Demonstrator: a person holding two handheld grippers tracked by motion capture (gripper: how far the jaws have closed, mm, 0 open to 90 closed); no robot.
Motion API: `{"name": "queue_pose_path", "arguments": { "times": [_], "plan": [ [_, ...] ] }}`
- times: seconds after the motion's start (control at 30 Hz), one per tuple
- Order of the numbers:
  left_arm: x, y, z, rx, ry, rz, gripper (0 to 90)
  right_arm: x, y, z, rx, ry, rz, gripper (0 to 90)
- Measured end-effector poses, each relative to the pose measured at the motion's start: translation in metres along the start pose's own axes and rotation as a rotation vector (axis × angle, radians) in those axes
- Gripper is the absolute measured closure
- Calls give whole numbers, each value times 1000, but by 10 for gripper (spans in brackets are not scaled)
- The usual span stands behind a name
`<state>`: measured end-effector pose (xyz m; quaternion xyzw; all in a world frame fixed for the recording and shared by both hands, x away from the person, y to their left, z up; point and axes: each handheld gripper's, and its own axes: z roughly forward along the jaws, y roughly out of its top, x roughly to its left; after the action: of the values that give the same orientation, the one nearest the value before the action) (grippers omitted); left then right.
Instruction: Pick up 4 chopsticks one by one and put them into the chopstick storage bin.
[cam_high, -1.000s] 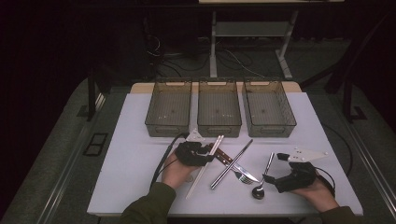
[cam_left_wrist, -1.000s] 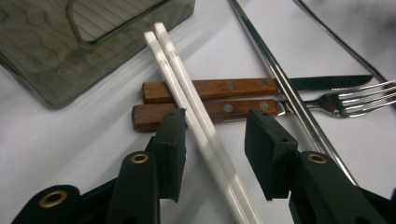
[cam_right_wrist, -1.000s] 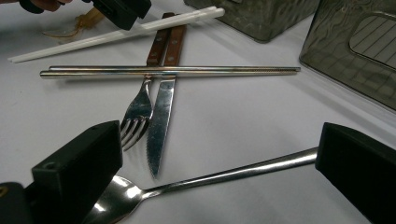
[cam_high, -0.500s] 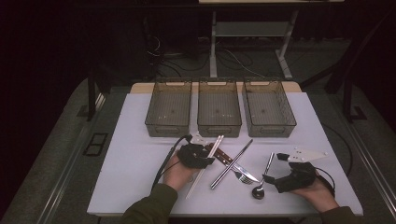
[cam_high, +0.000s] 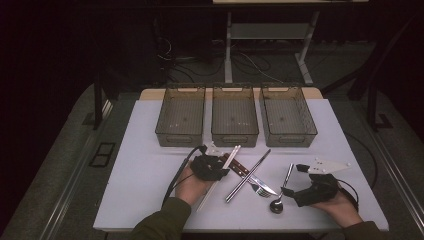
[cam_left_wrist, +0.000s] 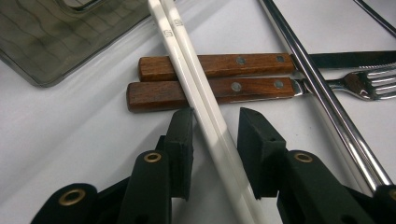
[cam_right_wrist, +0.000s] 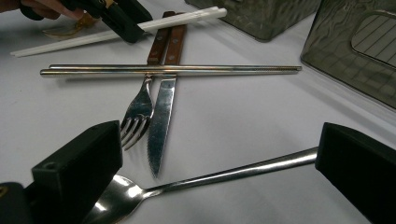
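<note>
While both hands rest low on the near half, the scene reads as follows.

Table (cam_high: 150, 165): white top, carrying everything; no thing on it has shifted since the frames a second ago.

Bins (cam_high: 235, 116): three smoky clear bins in a row at the far side, side by side, in the same places as before.

Left gripper (cam_high: 218, 167): held in the left hand over the near part of the white chopsticks (cam_left_wrist: 205, 109); in the left gripper view the pair runs between its jaws, which have just been closing in, with a little gap still showing on each side, so the pads do not yet press. The hand sits where it did a second ago.

Right gripper (cam_high: 286, 191): jaws spread wide, straddling the spoon (cam_right_wrist: 201, 179) without touching it; unchanged from earlier.

White chopsticks: lying together, slanting across the two wooden handles, far tips near the middle bin.

Metal chopsticks (cam_right_wrist: 173, 70): crossing over the knife (cam_right_wrist: 161, 116) and fork (cam_right_wrist: 137, 114).

Knife and fork: side by side, handles touching.

Spoon: on the table, bowl toward the person.
</note>
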<state>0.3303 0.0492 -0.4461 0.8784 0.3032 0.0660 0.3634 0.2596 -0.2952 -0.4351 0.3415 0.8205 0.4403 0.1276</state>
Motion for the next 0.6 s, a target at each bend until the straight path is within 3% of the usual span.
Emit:
{"name": "queue_pose_path", "arguments": {
  "times": [0.33,0.6],
  "plan": [
    [0,0,0,-2,-5,-3,687,0,0,0,2,1,-2,5],
    [-3,0,2,-5,-41,-11,723,0,0,0,3,1,-2,5]
  ]
}}
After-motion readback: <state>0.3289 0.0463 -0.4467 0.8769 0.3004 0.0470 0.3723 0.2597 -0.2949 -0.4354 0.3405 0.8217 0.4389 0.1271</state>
